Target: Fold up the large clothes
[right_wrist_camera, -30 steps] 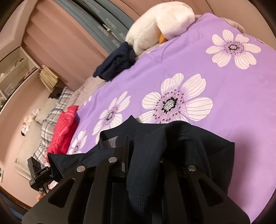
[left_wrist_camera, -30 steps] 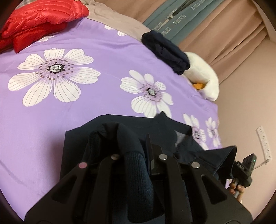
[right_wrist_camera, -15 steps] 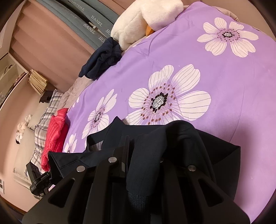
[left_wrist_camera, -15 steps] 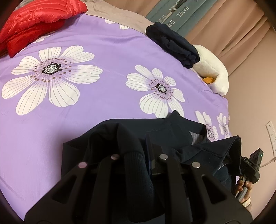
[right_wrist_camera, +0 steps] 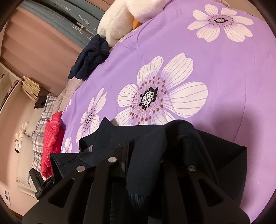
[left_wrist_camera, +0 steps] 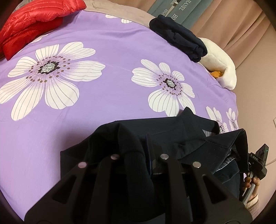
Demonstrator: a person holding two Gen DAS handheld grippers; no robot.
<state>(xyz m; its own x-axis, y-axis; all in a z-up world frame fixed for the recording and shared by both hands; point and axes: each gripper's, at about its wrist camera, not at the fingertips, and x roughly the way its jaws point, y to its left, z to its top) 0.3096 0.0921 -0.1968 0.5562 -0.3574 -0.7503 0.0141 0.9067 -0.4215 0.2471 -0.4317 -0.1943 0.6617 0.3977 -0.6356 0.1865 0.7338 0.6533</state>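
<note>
So both grippers, the left gripper (left_wrist_camera: pixel 138 153) and the right gripper (right_wrist_camera: pixel 144 155), are clamping shut on the navy jacket (left_wrist_camera: pixel 186 136), holding it stretched between them over the near edge of the purple bedspread (left_wrist_camera: pixel 103 106), probably for laying it flat.

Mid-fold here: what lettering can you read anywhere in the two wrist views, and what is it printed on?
"HANEL": repeated along the grey-green curtain panel behind the bed; sharpest in the right wrist view.
"HO...": same panel in the left wrist view, the rest hidden behind the folded dark garment.
"...EILE": top of that panel in the right wrist view, only partly legible.
Small white lettering on the other gripper's body: too small to read reliably.
</note>
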